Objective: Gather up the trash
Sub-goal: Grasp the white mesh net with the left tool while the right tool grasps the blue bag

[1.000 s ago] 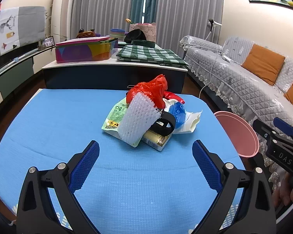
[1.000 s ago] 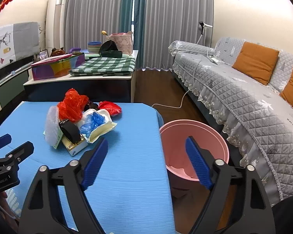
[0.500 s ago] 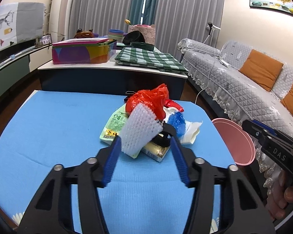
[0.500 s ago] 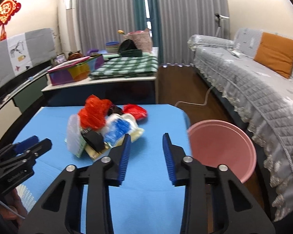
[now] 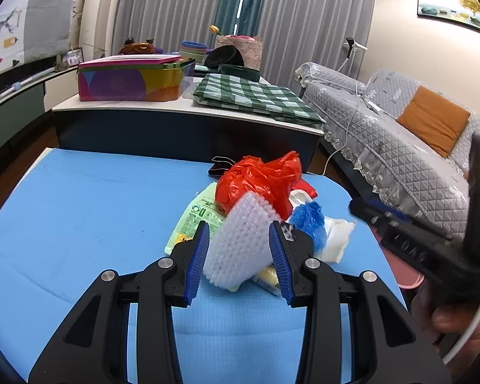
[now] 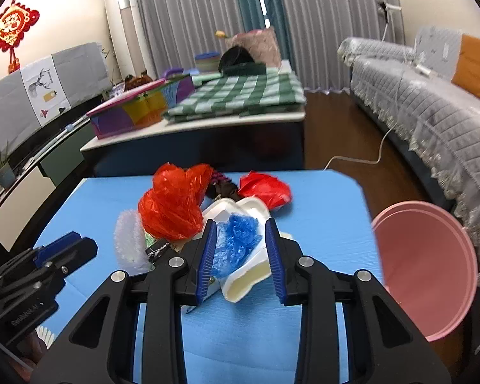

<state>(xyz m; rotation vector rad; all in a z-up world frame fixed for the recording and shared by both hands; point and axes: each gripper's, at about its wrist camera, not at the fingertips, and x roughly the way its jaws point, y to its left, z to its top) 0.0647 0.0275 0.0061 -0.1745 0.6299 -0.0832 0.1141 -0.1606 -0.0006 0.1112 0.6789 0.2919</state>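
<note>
We record, largest first: a blue surface, broad and round-cornered, carrying one heap of trash toward its far right part. Beside its right edge, below the level of the top, stands a pink bin, its mouth facing us in the right wrist view. The left gripper sits low at the near side of the heap, its blue-padded jaws set on either side of a white bubble-wrap piece; the pads appear to touch the piece, but we cannot tell whether they clamp it. The right gripper reaches in from the bin side, its jaws narrowed around a white foam tray and the crumpled blue plastic bag lying in it; whether they press on the tray we cannot tell either. On top of the heap rests an orange-red plastic bag, bunched and standing highest. A second, smaller red bag lies at the far side, just beside the tray. Under the bubble wrap, to its left, lies a pale green printed packet, flat on the blue top. A dark item sits between the two red bags, too small to name. Behind the blue top stands a long counter bearing a multicoloured tin box and a folded green checked cloth.
</note>
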